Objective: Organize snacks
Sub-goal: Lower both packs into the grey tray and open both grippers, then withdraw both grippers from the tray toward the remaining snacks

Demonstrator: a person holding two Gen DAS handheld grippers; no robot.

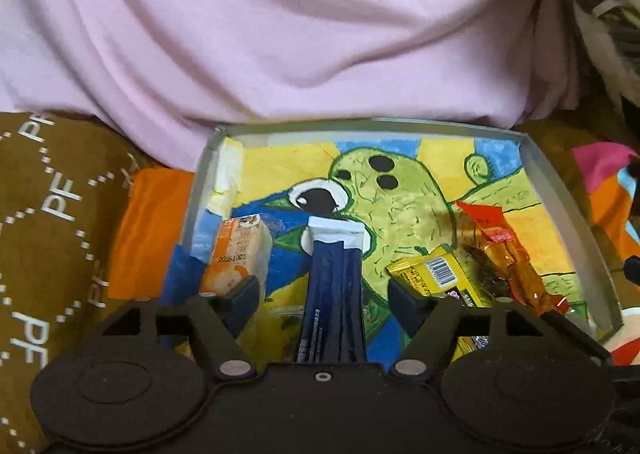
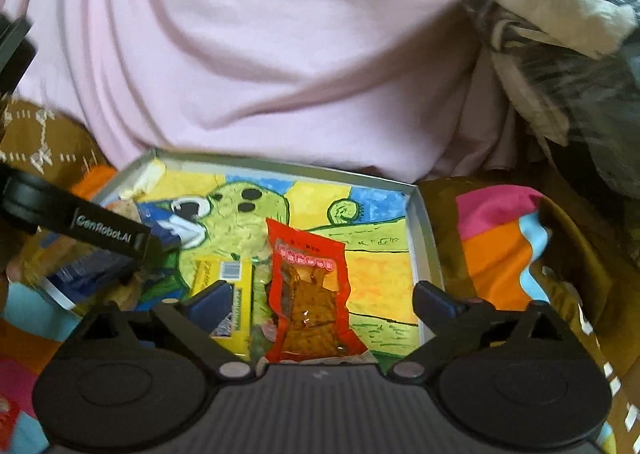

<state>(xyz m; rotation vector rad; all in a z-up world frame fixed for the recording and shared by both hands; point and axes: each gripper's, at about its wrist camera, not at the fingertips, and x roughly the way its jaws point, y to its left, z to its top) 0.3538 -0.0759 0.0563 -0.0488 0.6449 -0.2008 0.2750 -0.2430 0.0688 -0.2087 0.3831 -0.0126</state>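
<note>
A shallow grey tray with a painted green cartoon floor holds the snacks; it also shows in the right wrist view. My left gripper is open over the tray, with a dark blue packet with a white end lying between its fingers, untouched by them. An orange-and-white box stands left of it, and a yellow packet and a red packet lie to the right. My right gripper is open above the red packet, beside the yellow packet.
A pink cloth bulges behind the tray. Brown patterned fabric and orange, pink and blue fabric surround it. A dark patterned cloth hangs at the upper right. The left gripper reaches in at the left of the right wrist view.
</note>
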